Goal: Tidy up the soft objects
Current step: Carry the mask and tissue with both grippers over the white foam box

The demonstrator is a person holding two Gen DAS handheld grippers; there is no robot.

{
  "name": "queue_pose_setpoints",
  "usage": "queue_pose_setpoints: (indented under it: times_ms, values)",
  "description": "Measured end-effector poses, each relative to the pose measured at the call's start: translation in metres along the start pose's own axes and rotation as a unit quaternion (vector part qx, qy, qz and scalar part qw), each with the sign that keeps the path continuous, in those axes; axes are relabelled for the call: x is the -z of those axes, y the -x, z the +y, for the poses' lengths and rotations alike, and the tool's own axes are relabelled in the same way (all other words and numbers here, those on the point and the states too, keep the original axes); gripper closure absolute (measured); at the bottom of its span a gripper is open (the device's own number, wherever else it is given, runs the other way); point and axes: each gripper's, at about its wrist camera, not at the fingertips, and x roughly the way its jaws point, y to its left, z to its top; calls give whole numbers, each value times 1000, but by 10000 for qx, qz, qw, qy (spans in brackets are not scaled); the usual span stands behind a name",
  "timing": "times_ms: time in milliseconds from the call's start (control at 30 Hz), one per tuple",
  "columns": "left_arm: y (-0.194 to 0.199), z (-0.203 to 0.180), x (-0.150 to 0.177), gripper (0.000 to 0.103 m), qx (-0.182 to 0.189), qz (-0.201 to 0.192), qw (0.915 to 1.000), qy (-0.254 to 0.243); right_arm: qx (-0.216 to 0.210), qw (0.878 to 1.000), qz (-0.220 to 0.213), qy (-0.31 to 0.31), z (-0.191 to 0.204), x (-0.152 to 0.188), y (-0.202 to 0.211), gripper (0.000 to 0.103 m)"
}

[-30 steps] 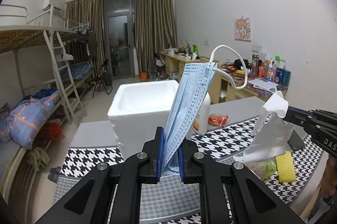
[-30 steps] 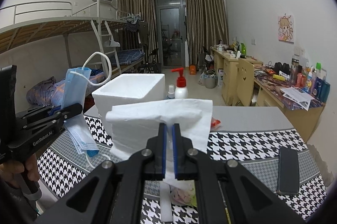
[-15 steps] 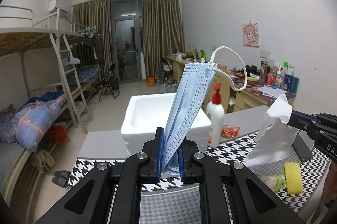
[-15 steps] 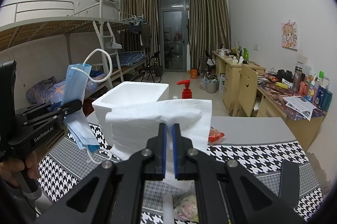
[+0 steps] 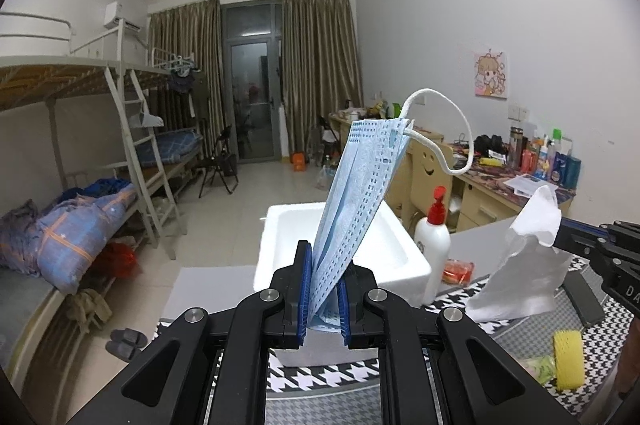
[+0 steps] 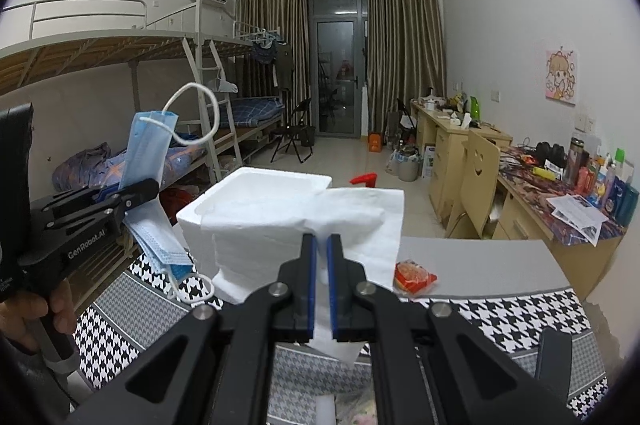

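Left wrist view: the left gripper [image 5: 323, 295] was clamped on a folded blue face mask [image 5: 356, 201], which stood up from the pads with its white ear loop [image 5: 448, 129] arching free, in front of the white foam box [image 5: 400, 257]. In the right wrist view the right gripper [image 6: 321, 289] was pinched shut on a white tissue [image 6: 304, 225] that spread across the box's near side.

Judging by the task, the step in hand was carrying both soft things to the open box. To do it well, each grip should be held firm until its load was over the opening, the loop kept off the box's rim and off the pump bottle [image 5: 434, 245] just beside the box, and each piece let go low inside, one at a time.

The box's floor was hidden behind mask and tissue, so what it held could not be told. A yellow foam sleeve [image 5: 568, 359] lay on the houndstooth cloth [image 5: 320, 377]; the greenish thing beside it was too small to name.
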Motion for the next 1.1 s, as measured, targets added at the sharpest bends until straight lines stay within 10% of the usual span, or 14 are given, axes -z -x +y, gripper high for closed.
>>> queue_pose_setpoints:
  times_ms: [1100]
  values:
    - [-9,54,-19,90,-779,-88,9966,265,-53,9999,13,86,22,-43,-44,95]
